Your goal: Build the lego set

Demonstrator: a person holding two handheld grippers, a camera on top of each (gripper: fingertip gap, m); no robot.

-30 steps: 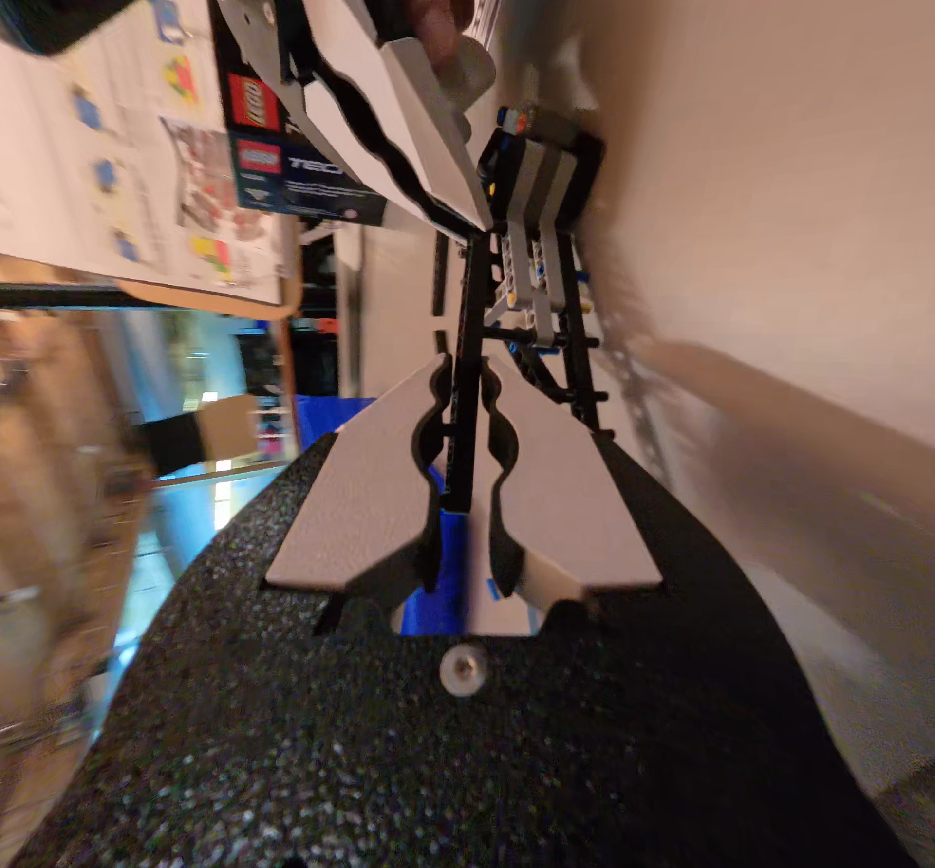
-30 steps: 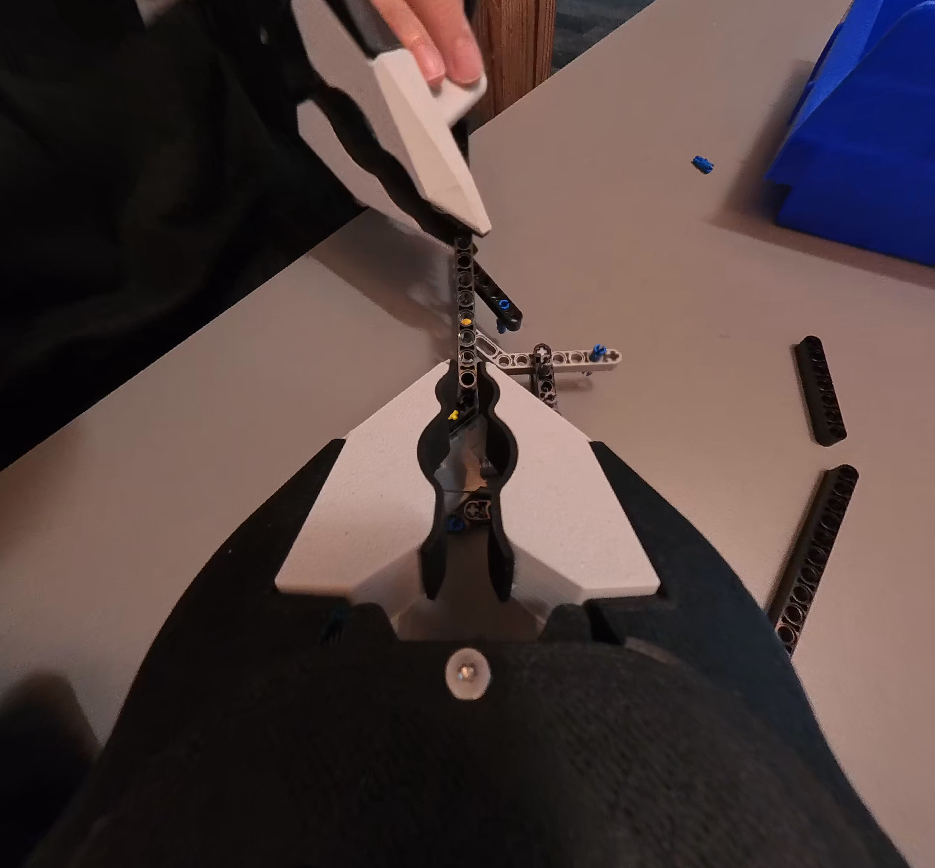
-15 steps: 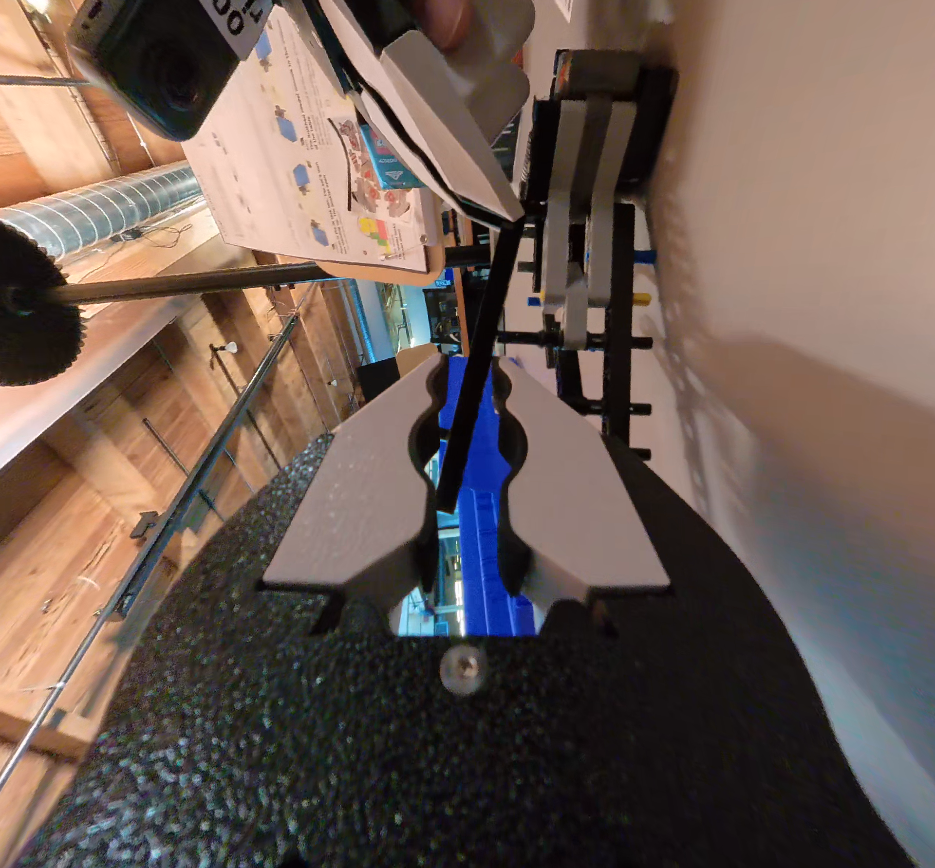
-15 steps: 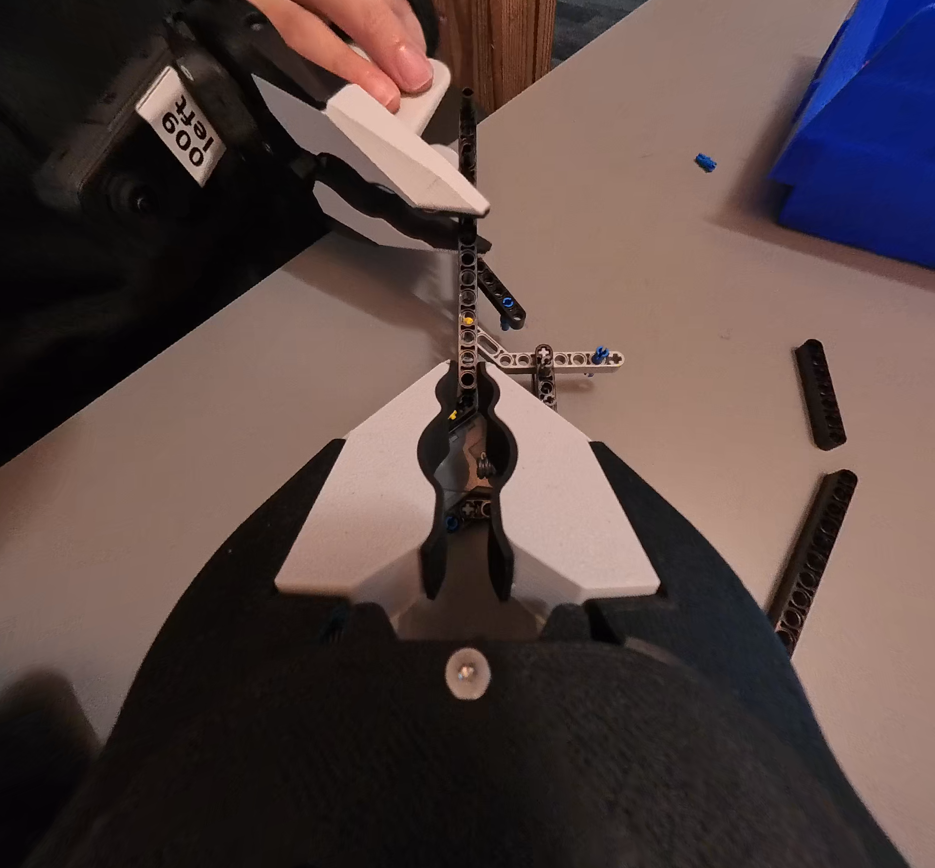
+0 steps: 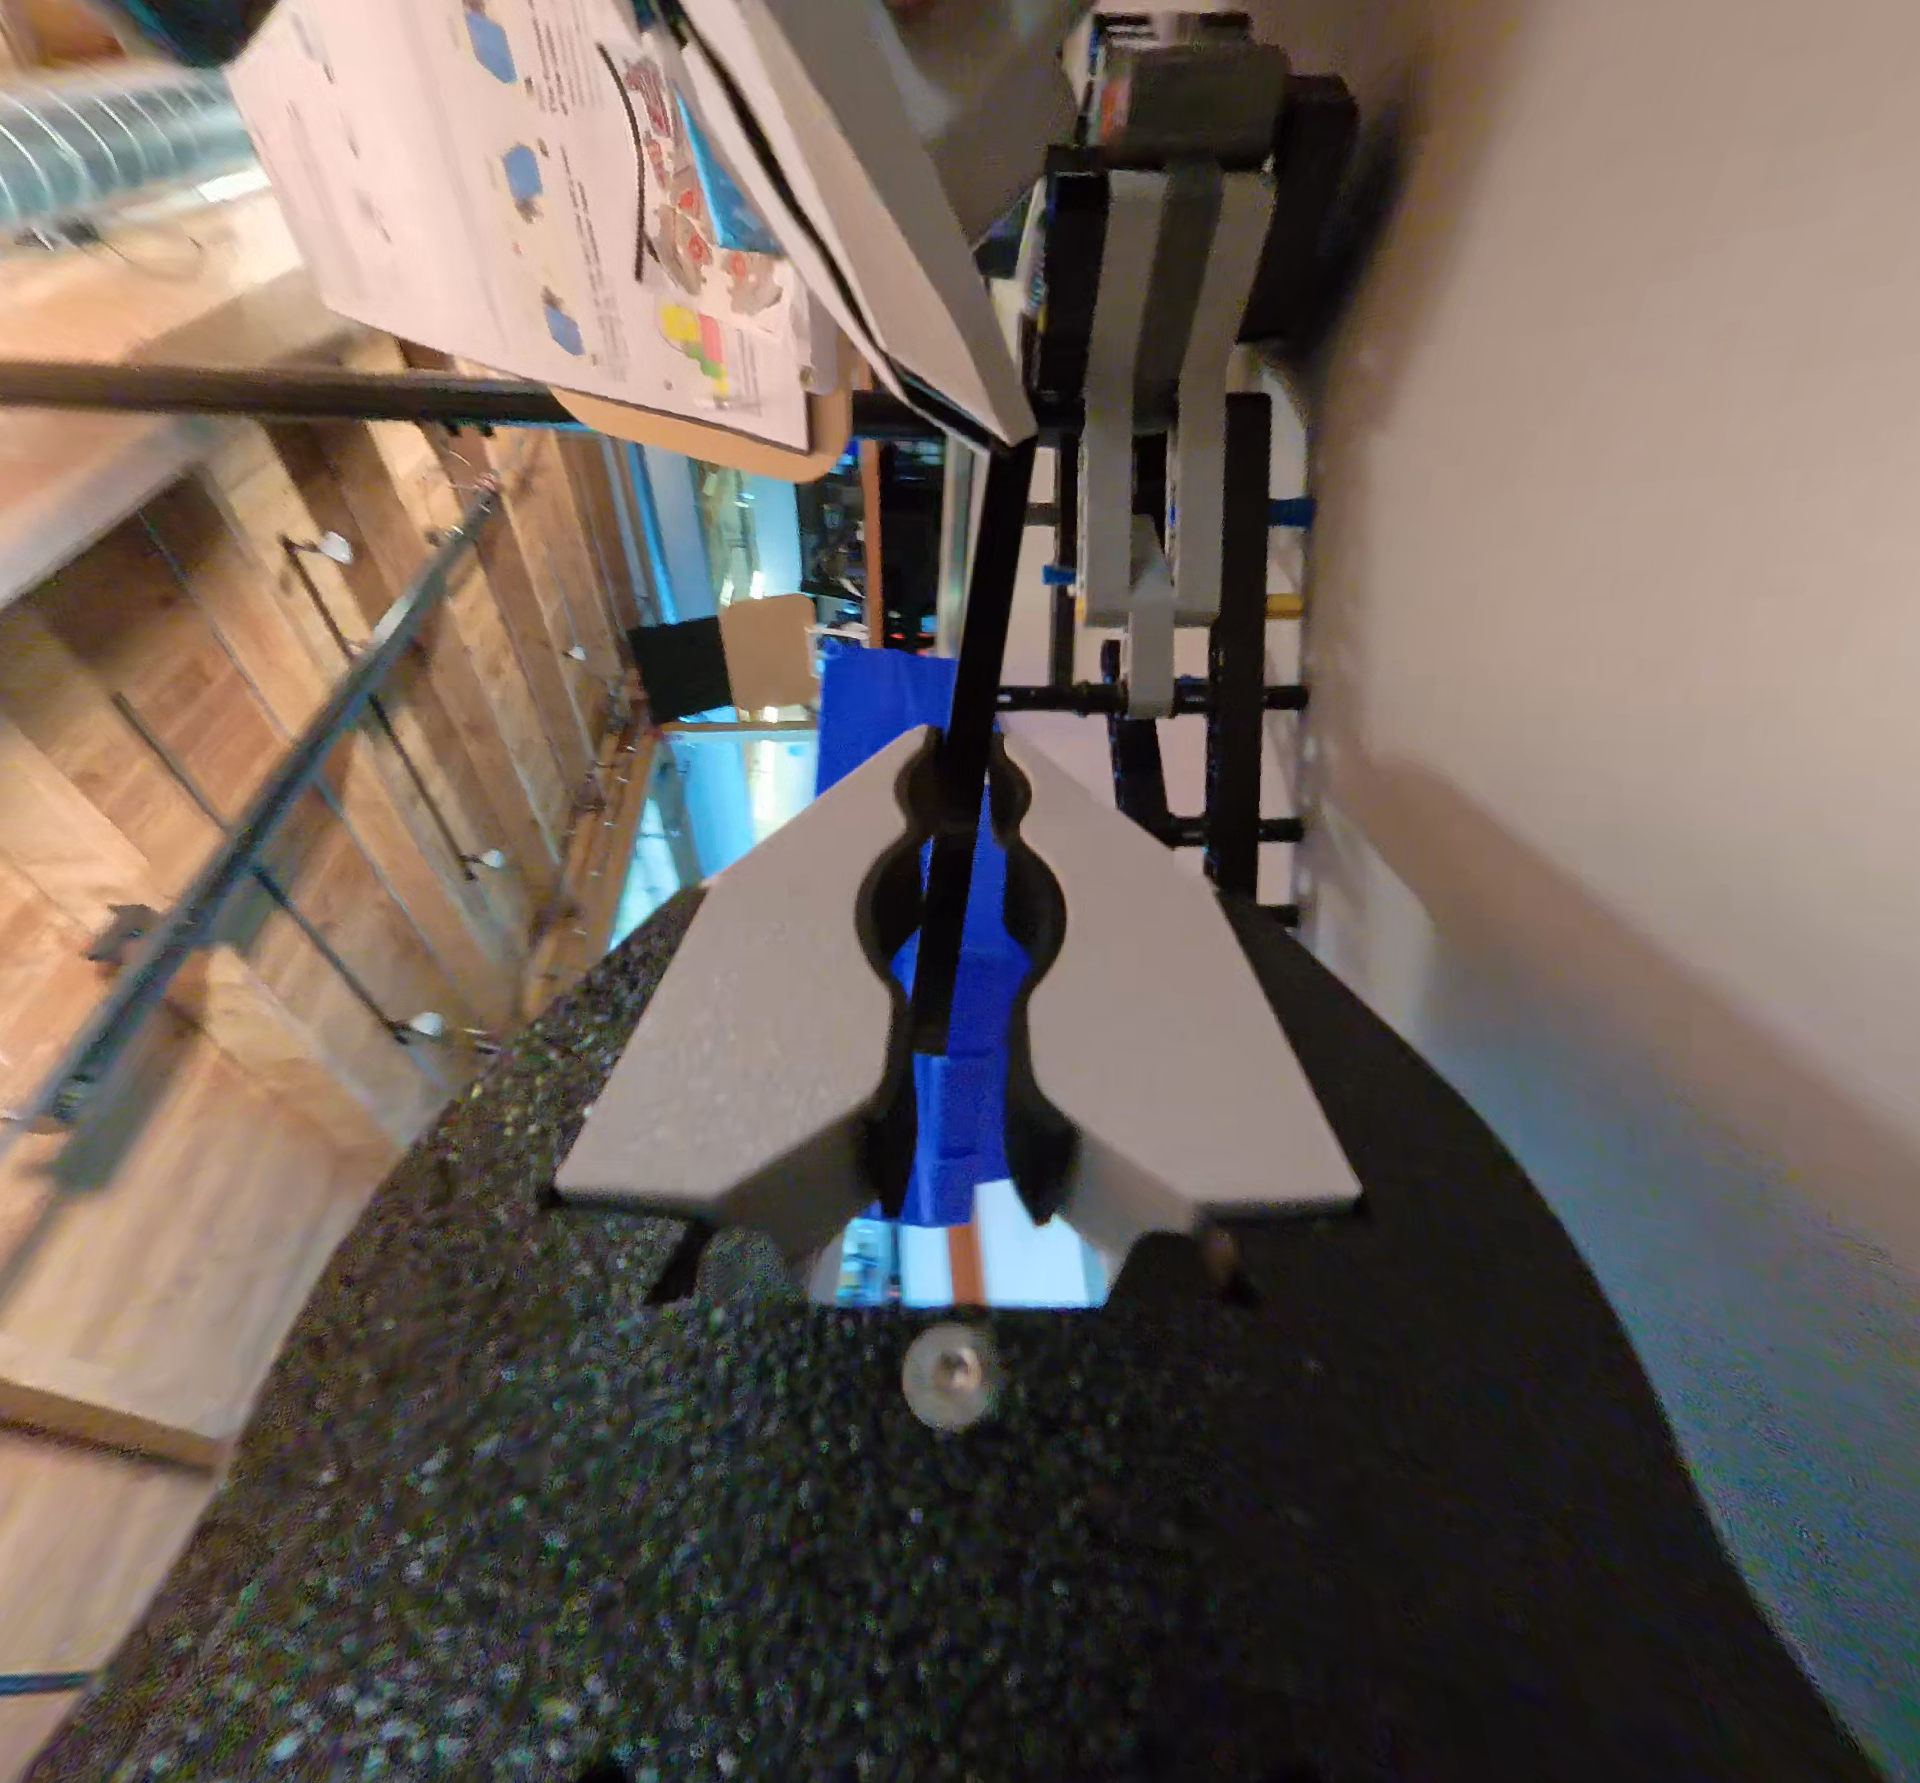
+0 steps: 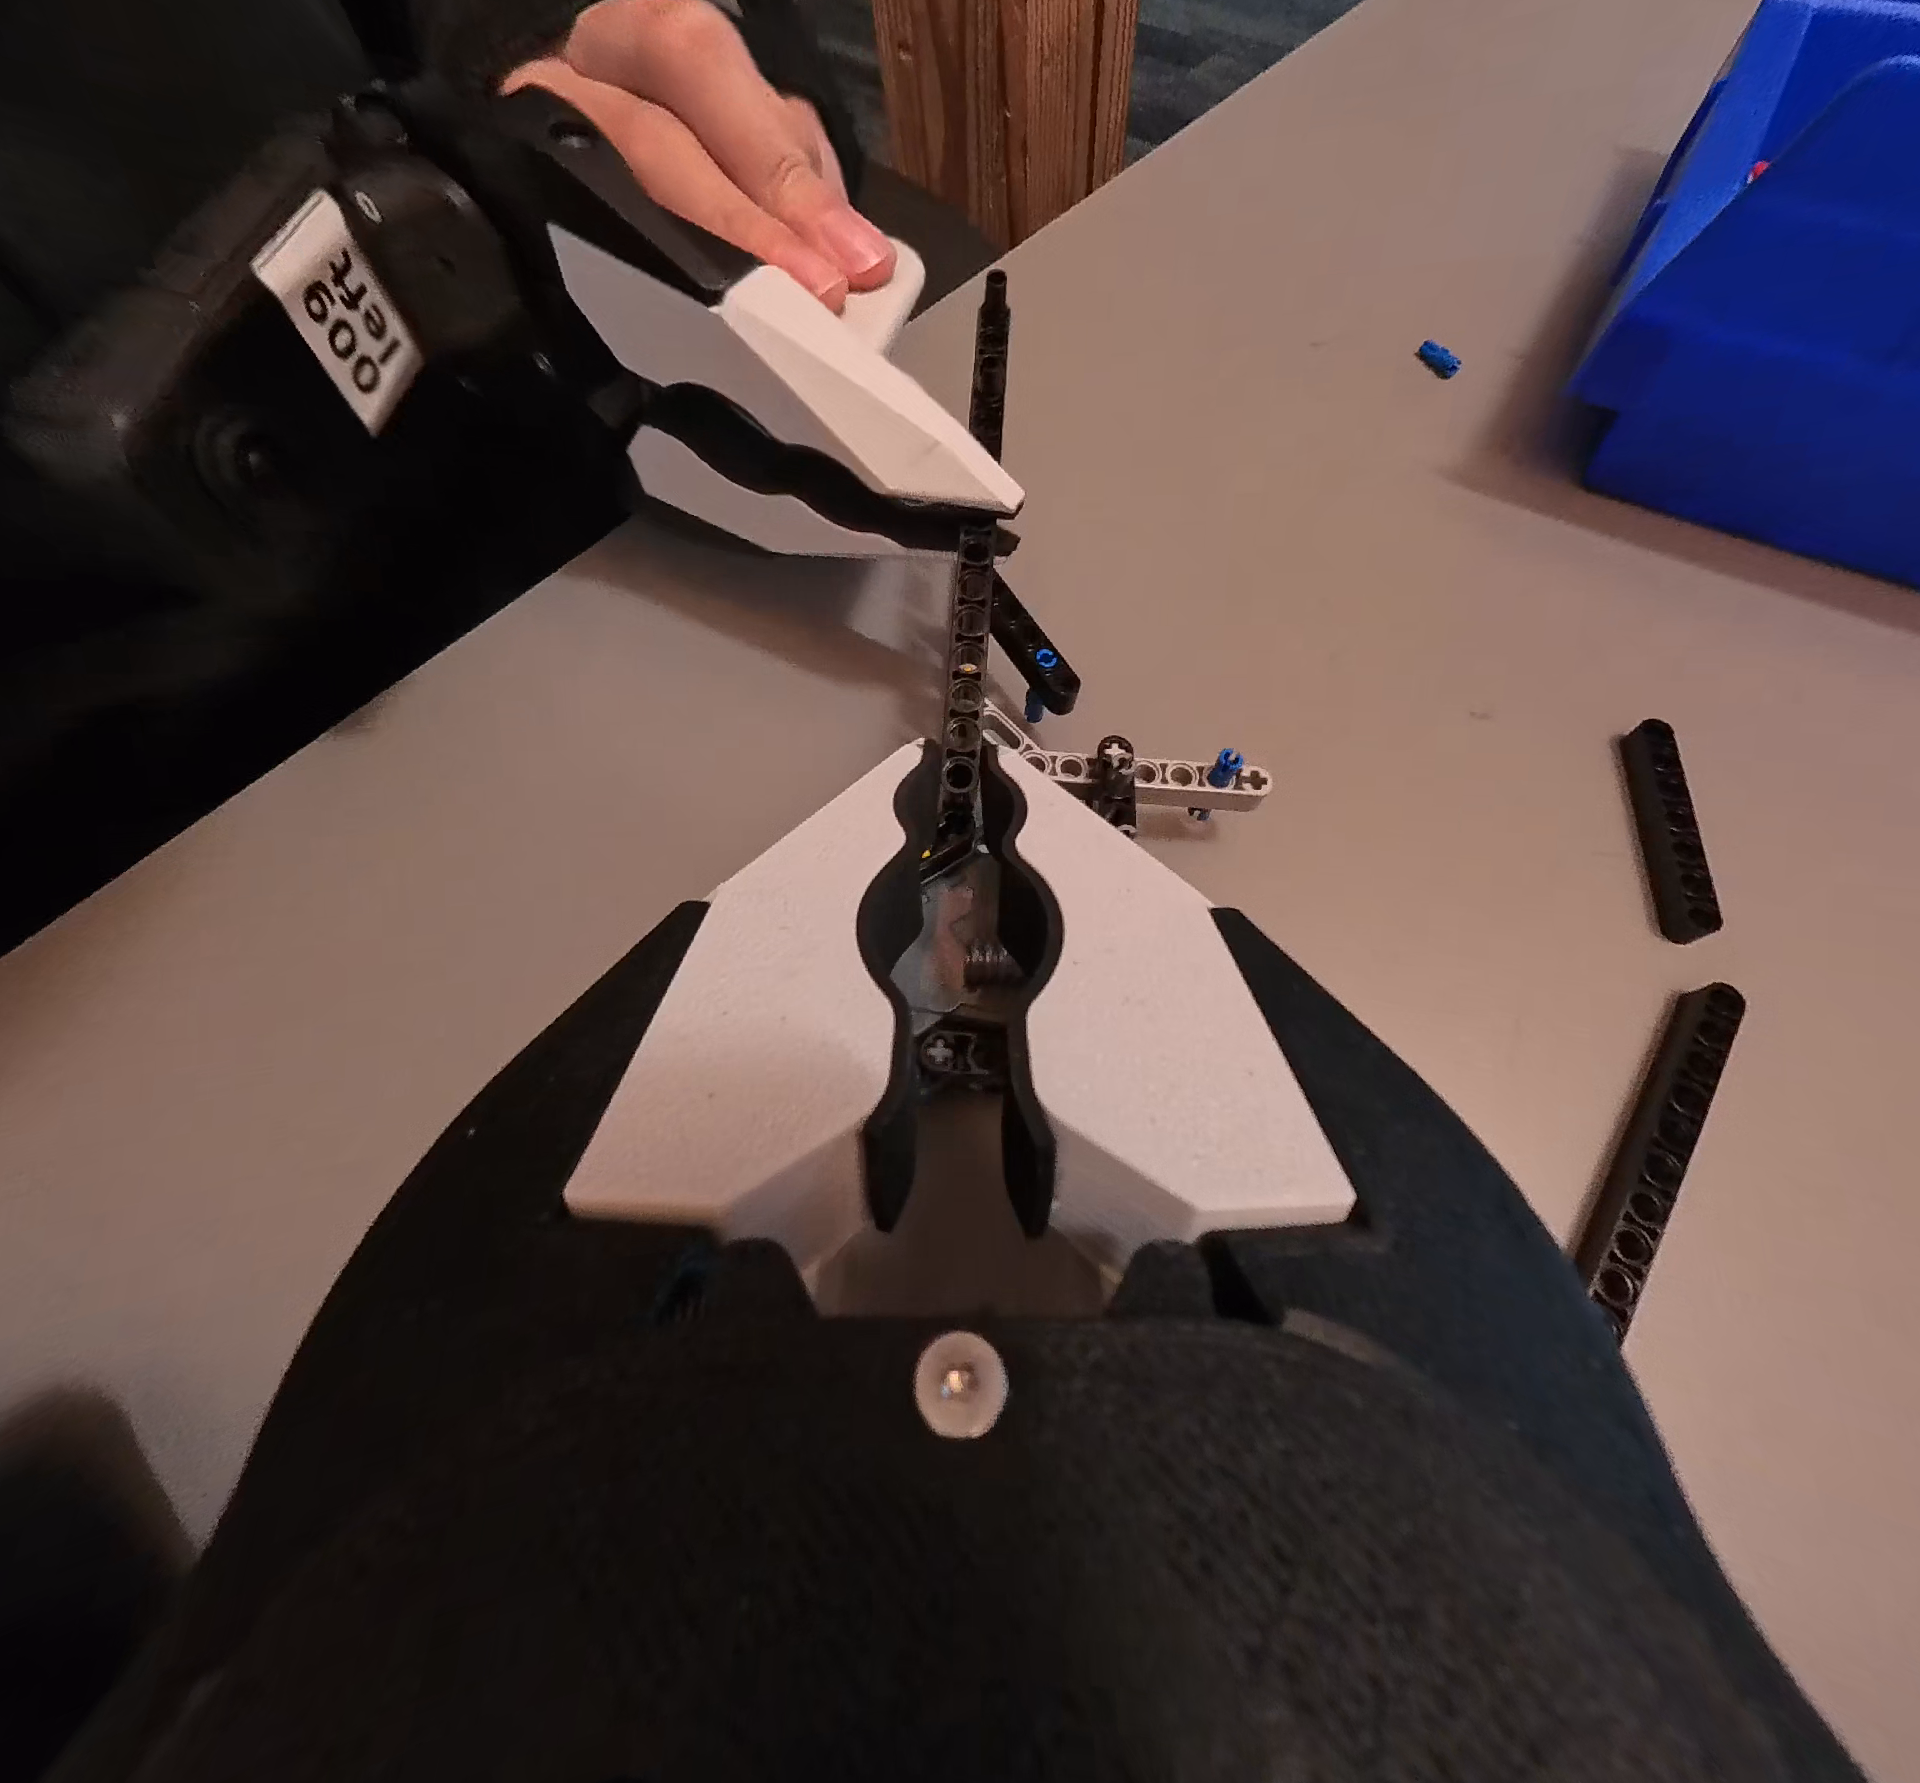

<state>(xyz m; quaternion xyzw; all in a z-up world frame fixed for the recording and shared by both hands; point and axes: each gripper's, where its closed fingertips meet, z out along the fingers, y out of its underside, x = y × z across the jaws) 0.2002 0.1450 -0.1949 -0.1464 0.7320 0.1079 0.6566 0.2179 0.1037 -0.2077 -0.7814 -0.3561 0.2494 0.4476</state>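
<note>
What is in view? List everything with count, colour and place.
beam: one, black, between both grippers
frame: one, black-grey, on table
loose beams: two, black, table right
pinned beams: two, black and grey, table centre
pin: one, blue, near bin
bin: one, blue, far right
post: one, wooden, beyond table
sheet: one, white, behind frame
table: one, grey
hand: one, on left gripper
left gripper: white fingers, shut on beam
right gripper: white fingers, shut on beam
</note>
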